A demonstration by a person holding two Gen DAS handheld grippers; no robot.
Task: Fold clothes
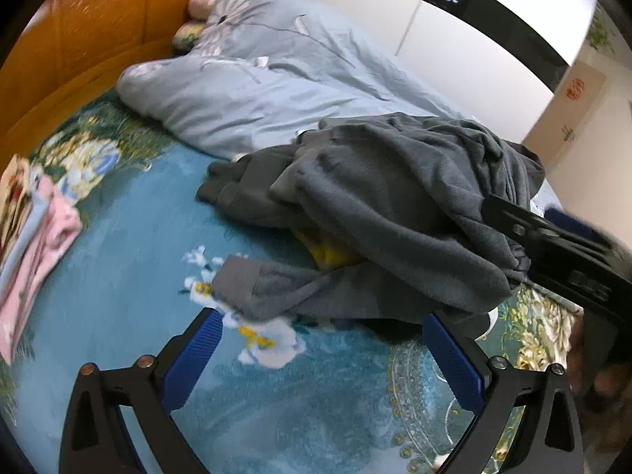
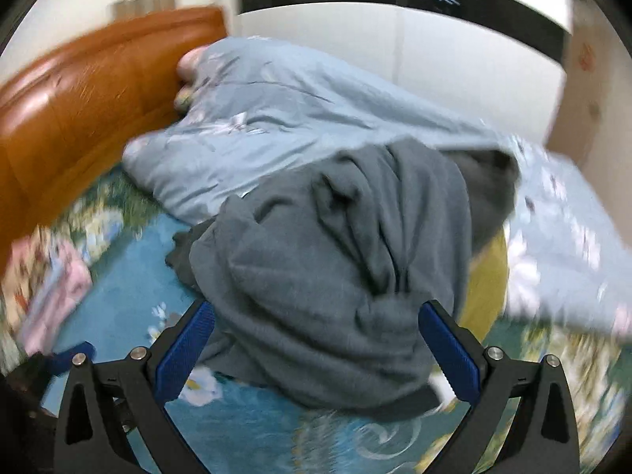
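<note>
Left gripper [image 1: 322, 349] spread wide, nothing between its blue pads, hovering over the teal floral bedspread [image 1: 130, 260] just in front of the grey garment's cuff [image 1: 237, 280]. Right gripper [image 2: 316, 339] also spread wide, pads either side of the crumpled grey garment [image 2: 324, 276], not pinching it. Garment lies heaped mid-bed, something yellow [image 1: 330, 254] under it. Behind it a light blue duvet [image 1: 252, 91], then the orange headboard [image 1: 91, 39]. Pink folded clothes [image 1: 35, 252] at far left. No containers; no readable writing.
</note>
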